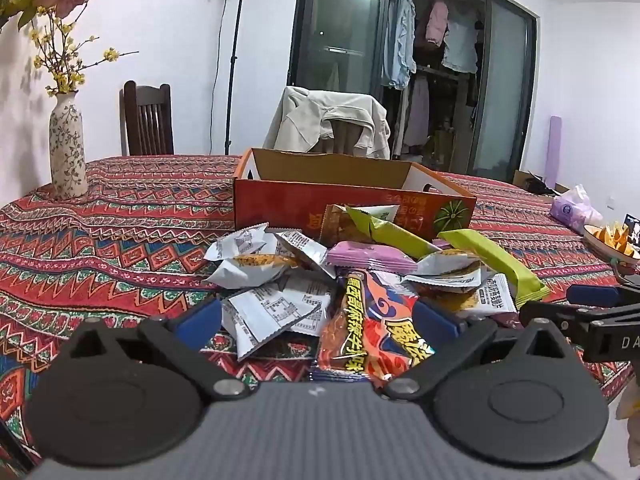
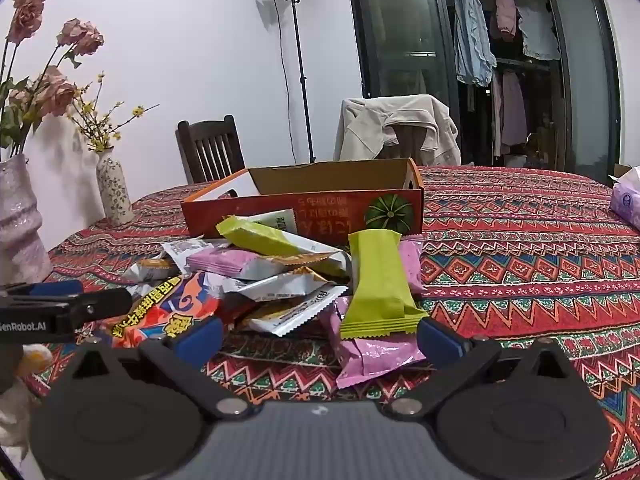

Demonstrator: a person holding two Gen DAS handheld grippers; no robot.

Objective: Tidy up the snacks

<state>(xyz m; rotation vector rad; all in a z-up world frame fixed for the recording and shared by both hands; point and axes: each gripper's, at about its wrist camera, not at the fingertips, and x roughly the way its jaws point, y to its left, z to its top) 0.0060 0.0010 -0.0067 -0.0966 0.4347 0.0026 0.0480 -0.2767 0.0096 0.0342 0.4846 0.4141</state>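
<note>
Task at its outset: the snack packets (image 1: 360,280) lie heaped on the worktop (image 1: 120,220) just before the seemingly empty orange cardboard box (image 1: 340,196), while left gripper (image 1: 320,320) and right gripper (image 2: 320,336) hover with fingers spread wide, grasping nothing.

A lived-in home — a dining room, by the look of it. A large table (image 1: 120,216) carries a bright patterned cloth, with flowers in a painted vase (image 1: 67,148) near the wall. Wooden dining chairs (image 2: 210,148) stand behind it, one with a pale jacket (image 1: 332,120) slung over its back. Behind dark glass sliding doors (image 1: 340,52) laundry (image 2: 476,48) hangs on a rail — shirts and other clothes. A pack of tissues (image 2: 626,200) lies on the table, and a studio lamp on a stand (image 2: 296,64) is by the white wall.
</note>
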